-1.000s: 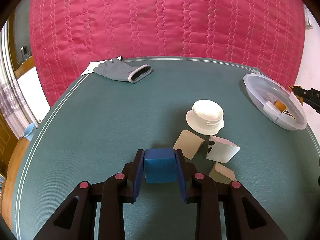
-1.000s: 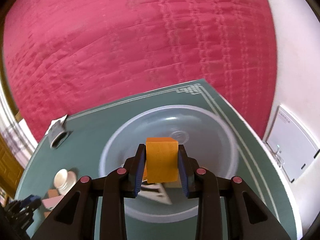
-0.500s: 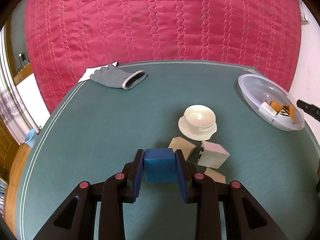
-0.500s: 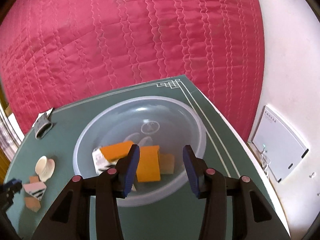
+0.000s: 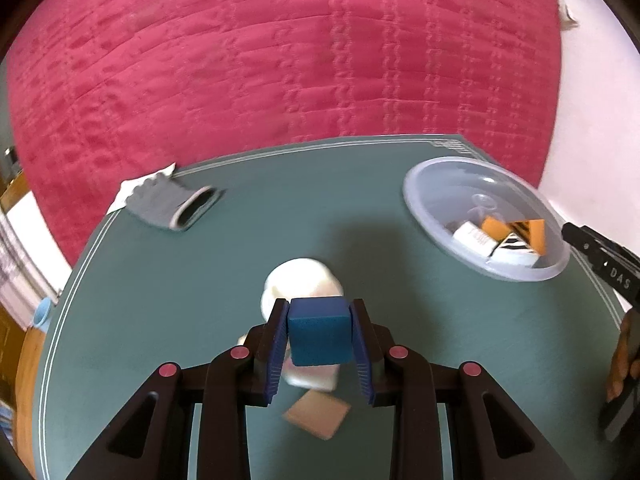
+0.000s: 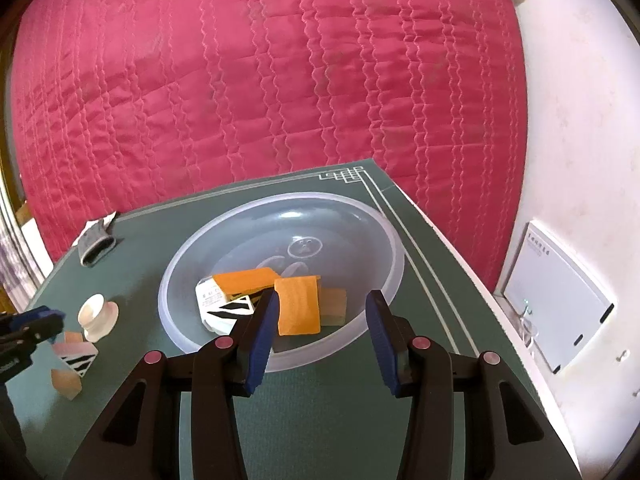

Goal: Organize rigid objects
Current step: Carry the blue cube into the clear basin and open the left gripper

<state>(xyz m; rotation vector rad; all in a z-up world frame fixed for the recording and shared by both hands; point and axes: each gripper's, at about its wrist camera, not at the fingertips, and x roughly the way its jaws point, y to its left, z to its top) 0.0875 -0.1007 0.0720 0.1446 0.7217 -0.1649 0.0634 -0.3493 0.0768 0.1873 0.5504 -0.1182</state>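
Note:
My left gripper (image 5: 320, 336) is shut on a blue block (image 5: 320, 330) and holds it above the green table, over a white cup-shaped piece (image 5: 300, 284) and a tan block (image 5: 318, 416). My right gripper (image 6: 320, 320) is open and empty at the near rim of the clear plastic bowl (image 6: 384, 240). In the bowl lie orange blocks (image 6: 298, 304), a tan block (image 6: 334, 302) and a black-and-white striped block (image 6: 228, 314). The bowl also shows in the left wrist view (image 5: 440, 184) at the right.
A grey glove (image 5: 172, 204) lies at the table's far left edge. In the right wrist view a white cup-shaped piece (image 6: 96, 316), a striped block (image 6: 78, 356) and a tan block (image 6: 66, 382) sit left of the bowl. A red quilt (image 6: 280, 80) hangs behind.
My right gripper opened, dropped the orange block into the bowl and pulled back. My left gripper rose and moved toward the bowl with the blue block.

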